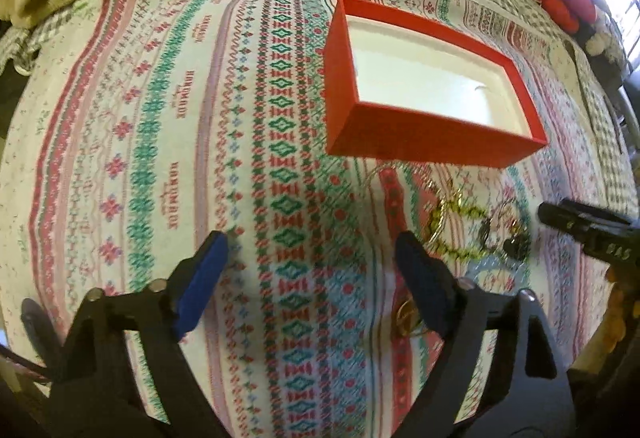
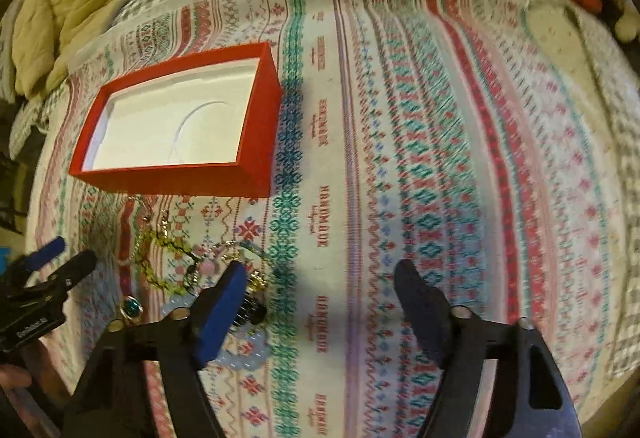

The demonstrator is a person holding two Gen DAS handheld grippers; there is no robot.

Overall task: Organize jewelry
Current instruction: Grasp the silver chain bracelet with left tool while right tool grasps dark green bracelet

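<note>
Both grippers point down over the patterned cloth on the bed. The left gripper has its fingers spread apart, nothing between them. The right gripper is likewise open and empty. The jewelry lies in a tangle just in front of the open red box, a ring nearby.

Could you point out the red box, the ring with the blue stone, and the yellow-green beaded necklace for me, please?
red box (image 2: 176, 180): right wrist view, near outer wall.
ring with the blue stone (image 2: 131, 307): right wrist view, the stone.
yellow-green beaded necklace (image 1: 460, 253): left wrist view, lower strand.
</note>
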